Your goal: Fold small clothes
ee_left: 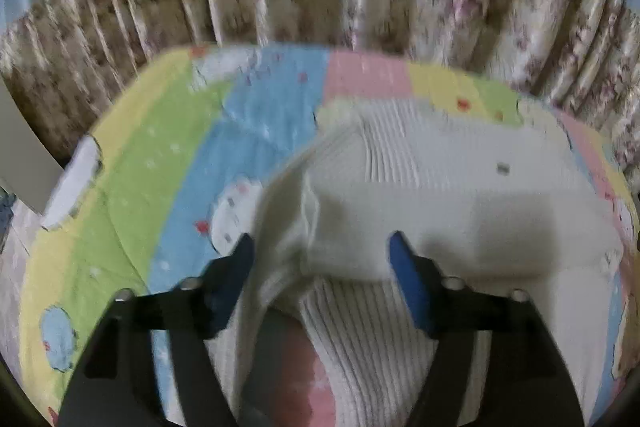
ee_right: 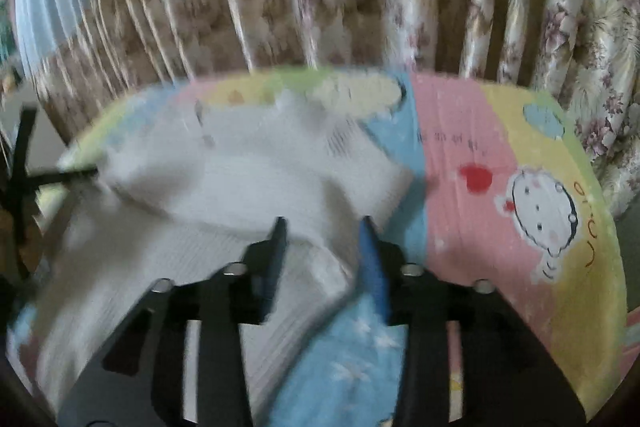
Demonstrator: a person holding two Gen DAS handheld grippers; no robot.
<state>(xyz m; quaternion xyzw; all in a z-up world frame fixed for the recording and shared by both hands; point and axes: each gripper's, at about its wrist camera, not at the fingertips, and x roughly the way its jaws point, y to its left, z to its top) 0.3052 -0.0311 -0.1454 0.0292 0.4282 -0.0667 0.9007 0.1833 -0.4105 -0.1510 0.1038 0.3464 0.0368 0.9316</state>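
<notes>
Both tongs, left [ee_left: 320,259] and right [ee_right: 322,247], stood parted, pads clear, over the white ribbed knit garment [ee_left: 440,187]; advised smoothing its fold before regripping.

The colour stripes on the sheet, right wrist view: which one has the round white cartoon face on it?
The pink stripe, right of the tongs. The face sits on its far right edge beside the yellow stripe; the blue stripe shows only pale stars.
</notes>
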